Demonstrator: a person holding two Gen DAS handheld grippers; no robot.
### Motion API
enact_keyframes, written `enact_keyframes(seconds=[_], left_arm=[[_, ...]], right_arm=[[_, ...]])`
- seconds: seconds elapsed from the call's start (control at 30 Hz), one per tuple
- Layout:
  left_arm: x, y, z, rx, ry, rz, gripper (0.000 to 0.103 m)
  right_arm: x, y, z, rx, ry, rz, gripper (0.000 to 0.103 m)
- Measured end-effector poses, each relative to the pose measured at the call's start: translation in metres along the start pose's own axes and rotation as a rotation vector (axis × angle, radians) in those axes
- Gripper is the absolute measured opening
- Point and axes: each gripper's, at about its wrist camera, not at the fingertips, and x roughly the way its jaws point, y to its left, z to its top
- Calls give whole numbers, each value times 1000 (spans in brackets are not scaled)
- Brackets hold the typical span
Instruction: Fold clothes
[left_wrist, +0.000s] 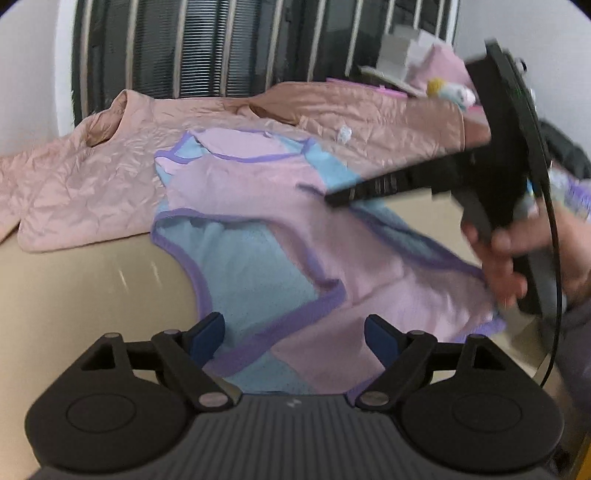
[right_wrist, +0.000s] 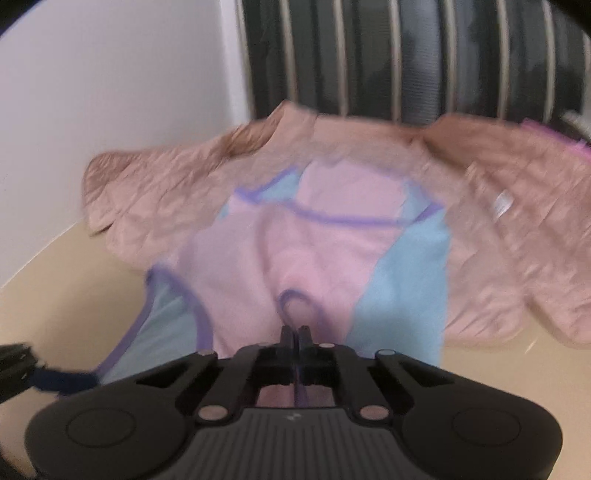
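A pink and light-blue sleeveless top with purple trim (left_wrist: 258, 184) (right_wrist: 325, 251) lies on the beige table, its upper part resting on a pink quilted jacket (left_wrist: 92, 184) (right_wrist: 498, 240). My left gripper (left_wrist: 295, 326) stands open at the top's near hem, with the cloth lying below the gap and not pinched. My right gripper (right_wrist: 295, 332) is shut on a puckered fold of the top, and a loop of purple trim runs into its jaws. In the left wrist view the right gripper (left_wrist: 330, 199) reaches in from the right, held by a hand (left_wrist: 517, 258); the picture is blurred.
The beige table (left_wrist: 92, 295) (right_wrist: 55, 306) shows bare at the left of the clothes. Boxes and pink items (left_wrist: 424, 62) are piled at the back right. A dark striped blind (left_wrist: 221, 48) and a white wall stand behind the table.
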Motion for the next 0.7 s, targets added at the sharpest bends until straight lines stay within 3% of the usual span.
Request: enact_keyframes(seconds=[0.13, 0.23, 0.27, 0.3, 0.33, 0.37, 0.4, 0.43, 0.47, 0.6, 0.7], left_arm=[[2, 6, 4, -40, 8, -13, 88], [4, 12, 10, -77, 10, -31, 88], [4, 12, 13, -80, 5, -25, 87], [5, 13, 14, -77, 3, -17, 83], [6, 13, 16, -74, 2, -12, 78], [7, 13, 17, -72, 7, -14, 56], [9, 12, 18, -72, 20, -28, 19], [12, 12, 18, -63, 32, -44, 10], [12, 12, 18, -53, 34, -51, 5], [10, 13, 19, -69, 4, -45, 5], [7, 26, 19, -141, -10, -33, 3]], right_arm=[[4, -15, 3, 46, -28, -95, 2], [-7, -21, 1, 69, -30, -104, 9], [-19, -21, -1, 69, -38, -91, 17], [-35, -22, -5, 71, -65, -72, 32], [-56, -24, -13, 77, -103, -49, 41], [-74, -25, -22, 79, -129, -21, 51], [-88, -25, -32, 74, -132, 16, 51], [-103, -24, -43, 70, -135, 53, 51], [-115, -22, -54, 56, -133, 79, 50], [-138, -2, -93, -53, -89, 64, 50], [-135, 0, -107, -39, -60, 79, 50]])
